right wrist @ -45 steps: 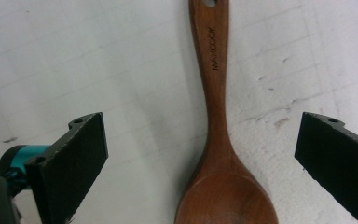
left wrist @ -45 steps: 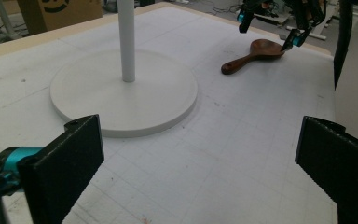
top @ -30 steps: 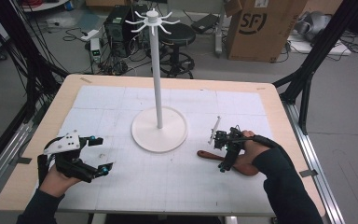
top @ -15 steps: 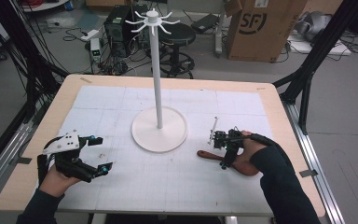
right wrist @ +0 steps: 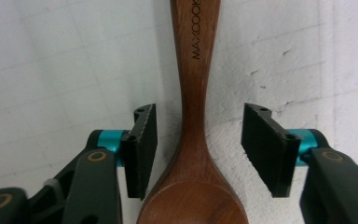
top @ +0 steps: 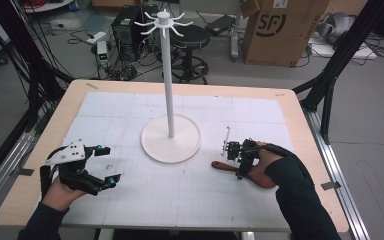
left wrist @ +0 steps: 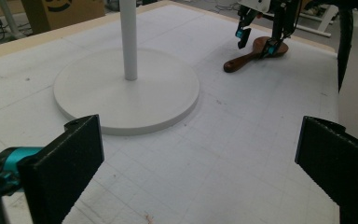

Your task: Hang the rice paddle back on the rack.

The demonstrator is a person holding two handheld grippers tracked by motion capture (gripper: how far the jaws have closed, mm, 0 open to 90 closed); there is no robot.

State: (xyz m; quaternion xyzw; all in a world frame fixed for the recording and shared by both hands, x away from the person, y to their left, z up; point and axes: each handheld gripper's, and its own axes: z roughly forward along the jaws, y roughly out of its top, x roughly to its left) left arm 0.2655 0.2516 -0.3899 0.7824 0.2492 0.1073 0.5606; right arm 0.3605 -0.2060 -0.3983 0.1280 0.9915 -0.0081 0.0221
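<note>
A brown wooden spoon (top: 228, 167) lies flat on the white mat at the right, handle pointing left. My right gripper (top: 242, 161) hovers just over its neck, open, with one jaw on each side of the spoon (right wrist: 195, 154) and not touching it. In the right gripper view the handle reads "MAXCOOK". My left gripper (top: 107, 165) rests at the front left, open wide and empty. A white rack stand (top: 170, 136) with a tall pole and hooked top stands mid-table. From the left gripper view I see its base (left wrist: 126, 88), the spoon (left wrist: 254, 51) and the right gripper (left wrist: 256, 39) beyond.
The white gridded mat (top: 130, 115) covers a wooden table (top: 300, 125). Black frame posts stand at both sides. A cardboard box (top: 275, 30), a stool and cables sit on the floor behind the table.
My right gripper has come down slightly onto the spoon's neck. The left gripper has not moved.
</note>
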